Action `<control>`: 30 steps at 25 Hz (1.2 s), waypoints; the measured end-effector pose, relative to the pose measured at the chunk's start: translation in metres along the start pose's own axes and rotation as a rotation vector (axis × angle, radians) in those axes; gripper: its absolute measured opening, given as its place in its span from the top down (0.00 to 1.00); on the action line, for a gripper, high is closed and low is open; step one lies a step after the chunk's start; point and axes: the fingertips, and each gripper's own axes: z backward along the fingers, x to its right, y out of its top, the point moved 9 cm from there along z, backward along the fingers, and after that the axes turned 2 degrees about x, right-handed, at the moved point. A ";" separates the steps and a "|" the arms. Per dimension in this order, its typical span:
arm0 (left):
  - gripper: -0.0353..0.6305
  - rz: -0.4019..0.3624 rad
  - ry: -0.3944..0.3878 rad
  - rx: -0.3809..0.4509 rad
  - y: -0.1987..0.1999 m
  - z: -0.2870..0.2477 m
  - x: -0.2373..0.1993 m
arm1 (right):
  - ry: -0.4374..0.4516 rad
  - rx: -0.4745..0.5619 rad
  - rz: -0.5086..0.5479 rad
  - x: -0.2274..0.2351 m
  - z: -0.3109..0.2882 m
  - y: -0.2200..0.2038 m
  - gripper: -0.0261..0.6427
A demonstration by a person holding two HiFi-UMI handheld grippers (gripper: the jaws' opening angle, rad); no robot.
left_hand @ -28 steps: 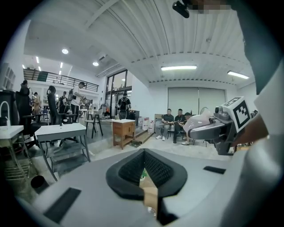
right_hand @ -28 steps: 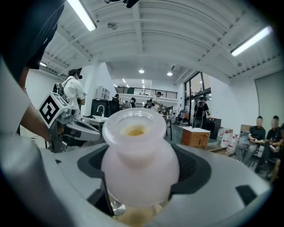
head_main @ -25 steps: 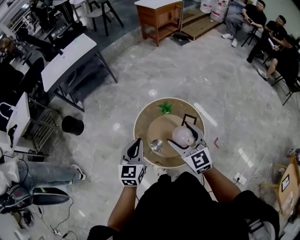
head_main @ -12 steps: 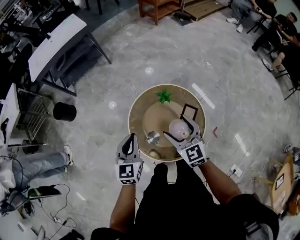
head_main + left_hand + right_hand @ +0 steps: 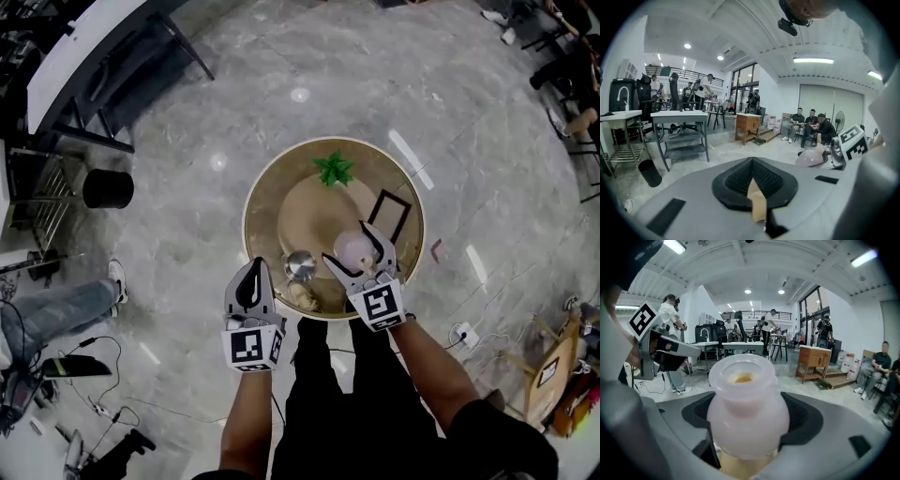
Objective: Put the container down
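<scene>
Over the near right part of the round counter (image 5: 255, 192), my right hand-held gripper (image 5: 348, 246) is clamped on the pale pink container (image 5: 353, 250), one jaw on either side of its rounded body. In the right gripper view the container (image 5: 747, 414) stands upright between the jaws, its wide mouth facing up with something yellowish inside, and it fills the space between them. From the head view I can place it above the near edge of the tan mat (image 5: 314, 208) that covers the middle of the counter, but I cannot tell whether its base touches the mat or hangs just over it. A small metal bowl (image 5: 301, 265) sits just to the left of the container, near but apart from it. A green plant (image 5: 334, 169) is at the far side of the mat and a black frame (image 5: 389, 212) lies beyond the container to the right. My left hand-held gripper (image 5: 252, 269) hangs at the near left rim of the counter, and in the left gripper view (image 5: 753, 174) its jaws are pressed together with nothing between them. That view also catches the container (image 5: 811, 157) off to the right. A black bin (image 5: 108, 188) stands on the grey floor, well to the left.
</scene>
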 end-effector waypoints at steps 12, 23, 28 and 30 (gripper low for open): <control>0.96 0.058 0.088 -0.003 -0.067 -0.032 -0.021 | 0.005 -0.184 -0.032 -0.007 -0.078 -0.146 0.35; 0.96 0.049 0.088 -0.064 -0.108 -0.033 -0.023 | 0.017 -0.279 -0.055 -0.009 -0.115 -0.206 0.35; 0.96 0.065 0.080 -0.052 -0.110 -0.036 -0.021 | 0.010 -0.314 -0.062 -0.011 -0.124 -0.216 0.35; 0.96 0.069 0.077 -0.048 -0.109 -0.037 -0.022 | 0.015 -0.322 -0.065 -0.012 -0.127 -0.218 0.35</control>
